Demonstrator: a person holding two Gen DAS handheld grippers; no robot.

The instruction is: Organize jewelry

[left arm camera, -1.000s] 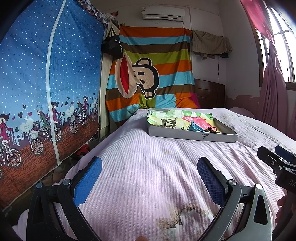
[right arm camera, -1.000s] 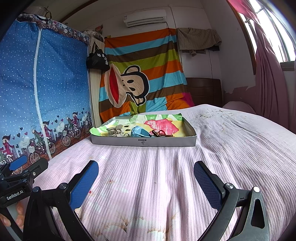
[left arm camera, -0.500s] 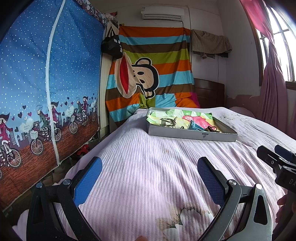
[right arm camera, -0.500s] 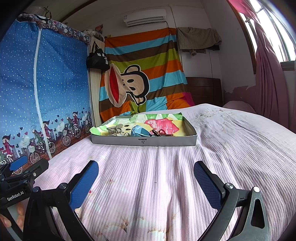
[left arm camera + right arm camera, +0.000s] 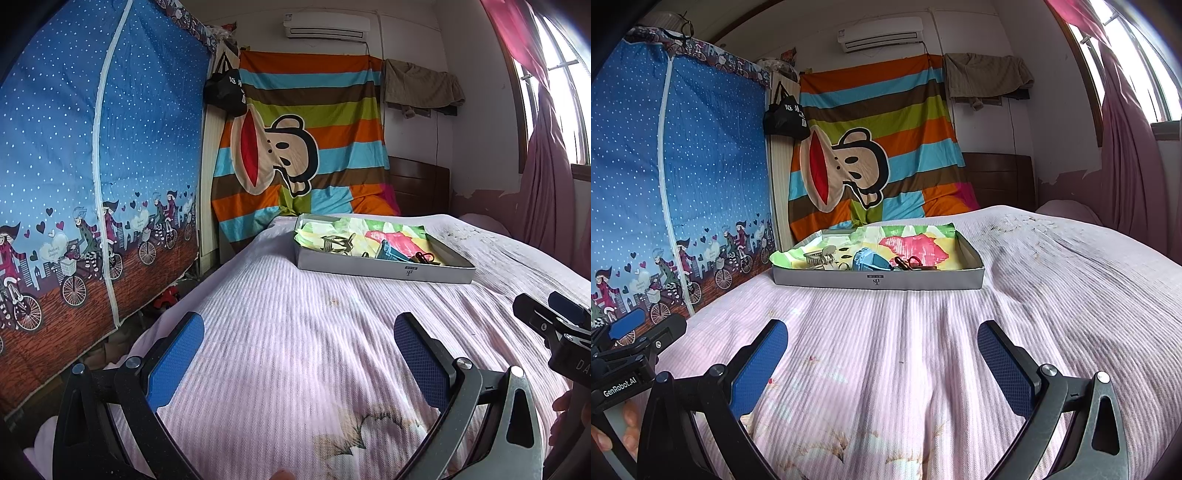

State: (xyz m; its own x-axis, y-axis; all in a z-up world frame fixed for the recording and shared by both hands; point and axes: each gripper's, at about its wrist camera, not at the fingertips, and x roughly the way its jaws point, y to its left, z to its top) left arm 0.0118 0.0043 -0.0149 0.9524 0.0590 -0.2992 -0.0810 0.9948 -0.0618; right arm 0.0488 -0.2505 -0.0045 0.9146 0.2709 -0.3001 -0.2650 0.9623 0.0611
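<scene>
Left wrist view: our left gripper (image 5: 295,354) spread wide, empty, over pink bedspread (image 5: 295,332). Grey tray (image 5: 384,267) well ahead, w/ jewelry on colourful paper lining.

Right wrist view: our right gripper (image 5: 882,354) likewise wide, nothing held. Tray holds beige claw clip (image 5: 820,256), blue clip (image 5: 870,261), dark red-black piece (image 5: 910,263); small, tangled-looking. We judge: approach low over front wall, pick one item at a time, pinch rigid parts.
</scene>
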